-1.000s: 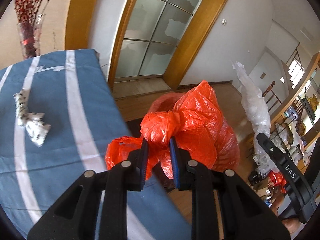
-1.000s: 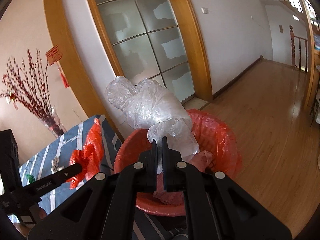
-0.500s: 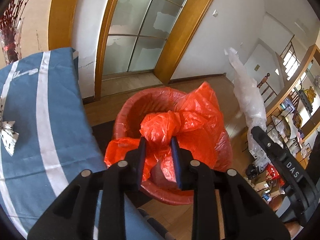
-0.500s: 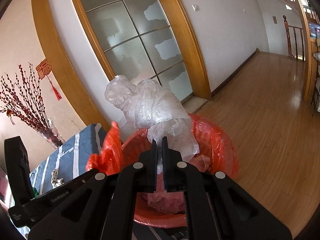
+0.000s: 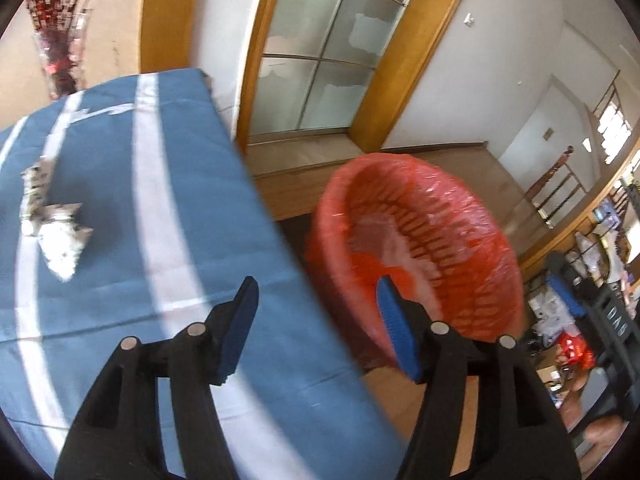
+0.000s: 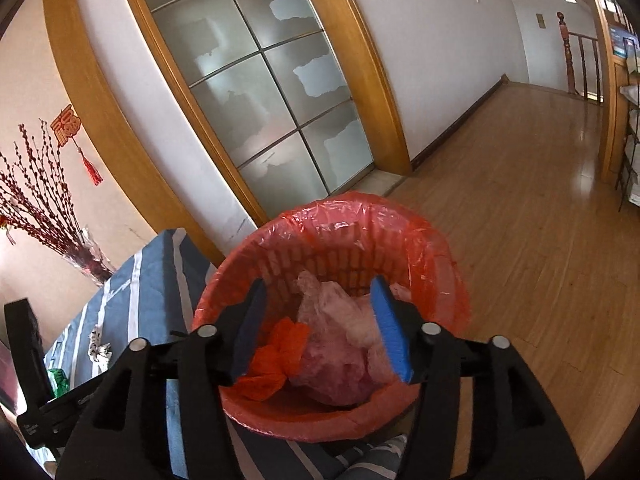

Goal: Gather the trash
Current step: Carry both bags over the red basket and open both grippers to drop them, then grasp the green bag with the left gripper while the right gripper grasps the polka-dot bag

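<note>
In the one red-lined bin (image 6: 332, 300) beside the worktop's (image 5: 168, 208) edge lie two bags — one orange (image 6: 276, 356), one clear (image 6: 340, 344). We tilt both grippers, left (image 5: 316, 316) and right (image 6: 318, 316), downward — jaws opening, nothing between them. One crumpled paper (image 5: 56, 236) remains on the worktop.

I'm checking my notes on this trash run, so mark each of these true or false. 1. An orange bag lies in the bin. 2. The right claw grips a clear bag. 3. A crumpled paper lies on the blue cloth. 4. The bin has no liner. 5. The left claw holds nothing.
1. True: the orange bag lies in the bin.
2. False: the right claw is opening and holds nothing; the clear bag lies in the bin.
3. True: the paper lies on the cloth.
4. False: a red liner covers the bin's rim.
5. True: the left claw is opening, with nothing between its jaws.
</note>
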`<state>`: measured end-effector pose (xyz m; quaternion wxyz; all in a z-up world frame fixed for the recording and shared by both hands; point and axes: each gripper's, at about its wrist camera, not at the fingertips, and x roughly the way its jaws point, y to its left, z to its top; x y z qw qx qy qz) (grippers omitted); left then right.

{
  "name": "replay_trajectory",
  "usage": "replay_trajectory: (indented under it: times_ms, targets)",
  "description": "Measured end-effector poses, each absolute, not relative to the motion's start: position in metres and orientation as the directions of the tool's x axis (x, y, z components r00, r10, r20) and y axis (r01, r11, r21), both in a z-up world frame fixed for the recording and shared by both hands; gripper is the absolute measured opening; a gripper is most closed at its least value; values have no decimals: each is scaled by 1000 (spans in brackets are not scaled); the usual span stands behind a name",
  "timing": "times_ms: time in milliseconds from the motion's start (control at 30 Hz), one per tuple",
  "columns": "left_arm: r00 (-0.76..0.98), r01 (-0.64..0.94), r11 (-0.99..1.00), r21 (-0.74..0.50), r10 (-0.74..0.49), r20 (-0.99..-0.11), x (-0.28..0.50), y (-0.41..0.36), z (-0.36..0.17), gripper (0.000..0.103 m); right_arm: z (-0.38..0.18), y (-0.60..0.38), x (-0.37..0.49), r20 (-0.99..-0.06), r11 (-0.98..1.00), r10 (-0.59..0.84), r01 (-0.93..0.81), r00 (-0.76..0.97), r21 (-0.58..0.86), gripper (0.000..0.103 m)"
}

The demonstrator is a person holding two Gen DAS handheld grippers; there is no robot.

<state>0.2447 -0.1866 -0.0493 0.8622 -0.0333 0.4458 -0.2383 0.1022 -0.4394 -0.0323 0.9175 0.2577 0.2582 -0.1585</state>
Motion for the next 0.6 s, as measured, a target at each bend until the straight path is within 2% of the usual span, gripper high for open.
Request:
replay_trajectory:
  times_ms: [367, 600]
  targets:
    - [610, 230, 964, -136, -252, -751, 243, -69, -41, 68, -31, -394, 120, -575, 880, -100, 342, 812, 330, 71]
    - [691, -29, 999, -37, -7, -723, 251, 50, -29, 71, -23, -349, 137, -570, 925, -59, 260, 820, 278, 87]
